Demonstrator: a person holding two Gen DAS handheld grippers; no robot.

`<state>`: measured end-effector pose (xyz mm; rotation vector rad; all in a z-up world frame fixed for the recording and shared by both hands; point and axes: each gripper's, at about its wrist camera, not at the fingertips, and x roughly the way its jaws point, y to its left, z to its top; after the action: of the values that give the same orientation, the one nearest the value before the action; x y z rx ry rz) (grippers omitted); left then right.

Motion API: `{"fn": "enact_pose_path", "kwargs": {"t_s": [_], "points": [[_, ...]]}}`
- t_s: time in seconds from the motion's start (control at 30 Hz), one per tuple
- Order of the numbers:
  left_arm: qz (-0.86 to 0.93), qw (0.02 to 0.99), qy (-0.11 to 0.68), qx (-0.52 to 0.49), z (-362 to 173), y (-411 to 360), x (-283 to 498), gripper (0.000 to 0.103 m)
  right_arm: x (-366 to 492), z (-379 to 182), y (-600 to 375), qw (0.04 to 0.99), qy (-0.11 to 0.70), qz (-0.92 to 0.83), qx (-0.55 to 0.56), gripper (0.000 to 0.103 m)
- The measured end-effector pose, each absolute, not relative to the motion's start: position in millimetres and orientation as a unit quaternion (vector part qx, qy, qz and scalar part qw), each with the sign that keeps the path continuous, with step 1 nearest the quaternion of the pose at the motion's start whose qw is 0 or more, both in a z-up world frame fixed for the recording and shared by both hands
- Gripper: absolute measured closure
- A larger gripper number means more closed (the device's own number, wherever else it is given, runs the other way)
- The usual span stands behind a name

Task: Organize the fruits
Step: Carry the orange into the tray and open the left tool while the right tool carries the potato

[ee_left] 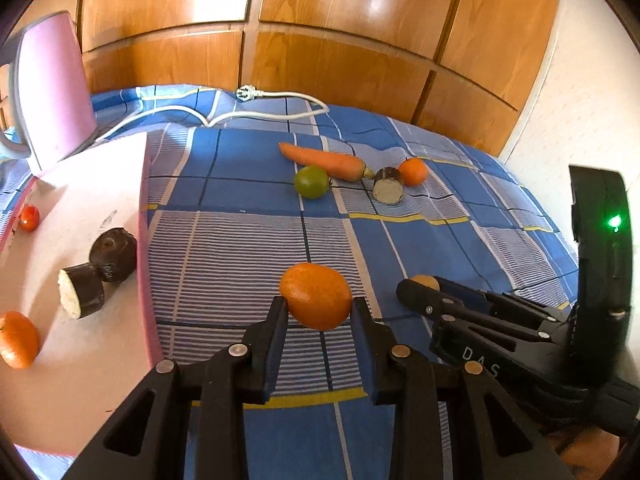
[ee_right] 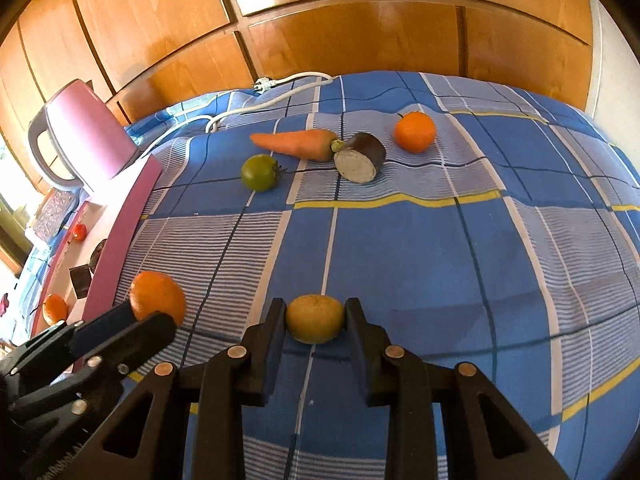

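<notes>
My left gripper (ee_left: 319,304) is shut on an orange (ee_left: 315,295), just above the blue checked cloth; it shows in the right wrist view (ee_right: 158,298) too. My right gripper (ee_right: 314,312) is shut on a yellow fruit (ee_right: 315,319), low over the cloth. Farther back lie a carrot (ee_right: 298,143), a green tomato (ee_right: 260,172), an aubergine piece (ee_right: 360,158) and a second orange (ee_right: 415,131). A pink tray (ee_left: 80,200) on the left holds two aubergine pieces (ee_left: 100,268), an orange (ee_left: 18,338) and a small red tomato (ee_left: 29,217).
A pink kettle (ee_left: 52,92) stands at the tray's far end. A white power cable with plug (ee_left: 248,94) lies along the back of the cloth. Wooden wardrobe doors (ee_left: 320,20) stand behind. The right gripper's body (ee_left: 500,320) is close to the left gripper's right side.
</notes>
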<state>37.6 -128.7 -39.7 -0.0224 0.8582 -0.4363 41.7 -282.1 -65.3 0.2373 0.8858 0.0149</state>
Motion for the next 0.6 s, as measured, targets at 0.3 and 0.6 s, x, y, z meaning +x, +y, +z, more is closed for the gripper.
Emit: {"fn": "enact_pose_path", "kwargs": {"t_s": [0.3,0.6], "points": [[-0.211,0.893,0.397,-0.013,-26,-121,25,0.071,31,-64,-277,0.897,0.429,0.005,0.108,0.073],[-0.209,0.900,0.383,-0.021,-13,-111,19,0.071,27,-60,-267,0.898,0.428,0.012,0.101,0.073]]}}
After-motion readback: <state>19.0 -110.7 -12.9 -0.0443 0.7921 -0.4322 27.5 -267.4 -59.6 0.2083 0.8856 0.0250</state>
